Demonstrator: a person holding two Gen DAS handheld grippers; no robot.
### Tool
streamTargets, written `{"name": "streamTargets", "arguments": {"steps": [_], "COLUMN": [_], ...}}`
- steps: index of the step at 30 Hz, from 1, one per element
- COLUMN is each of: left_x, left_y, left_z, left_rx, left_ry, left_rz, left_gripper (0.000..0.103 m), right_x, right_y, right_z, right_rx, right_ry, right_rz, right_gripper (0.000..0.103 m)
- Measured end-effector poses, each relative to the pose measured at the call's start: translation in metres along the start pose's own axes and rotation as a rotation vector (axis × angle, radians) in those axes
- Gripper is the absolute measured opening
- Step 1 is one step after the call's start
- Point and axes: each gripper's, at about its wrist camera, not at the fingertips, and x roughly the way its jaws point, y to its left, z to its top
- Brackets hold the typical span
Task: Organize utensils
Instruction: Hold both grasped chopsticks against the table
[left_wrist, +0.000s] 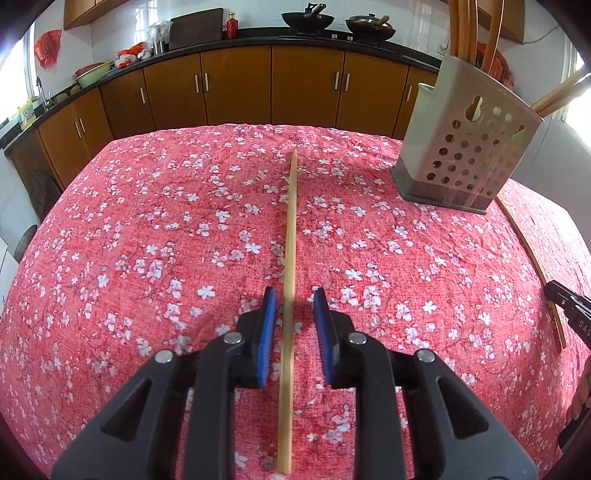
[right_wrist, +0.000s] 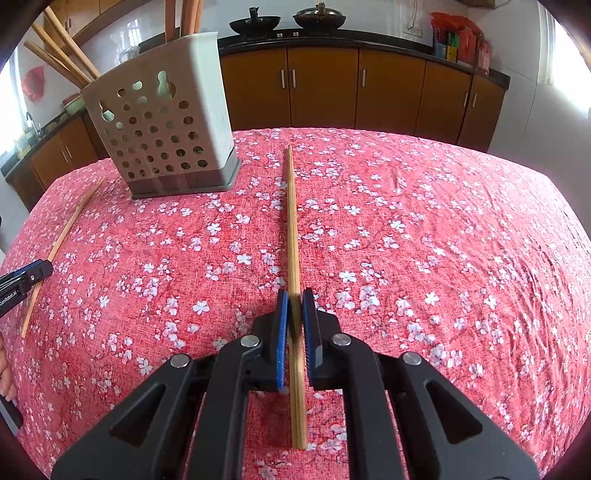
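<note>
A long bamboo chopstick lies lengthwise on the red floral tablecloth, running between the blue pads of my left gripper. A gap shows on each side of it, so the left gripper is open. In the right wrist view my right gripper is shut on a second chopstick, which points away across the cloth. A beige perforated utensil holder stands at the far side of the table between the two grippers, with several wooden sticks in it.
Each gripper shows at the edge of the other's view: the right gripper and the left gripper. Brown cabinets and a dark counter with two woks lie beyond the table's far edge.
</note>
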Motion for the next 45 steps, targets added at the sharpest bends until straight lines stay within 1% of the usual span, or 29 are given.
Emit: {"name": "streamTargets", "arguments": {"steps": [45], "left_x": [0.0005], "left_y": [-0.0021], "left_z": [0.0017], "left_rx": [-0.003], "left_ry": [0.002], "left_rz": [0.004], "left_gripper": [0.023], "right_x": [0.0000], "right_y": [-0.0018], "right_z": [0.0000], "right_rx": [0.012], "right_ry": [0.001], "right_rz": [0.006], "right_gripper": [0.010]}}
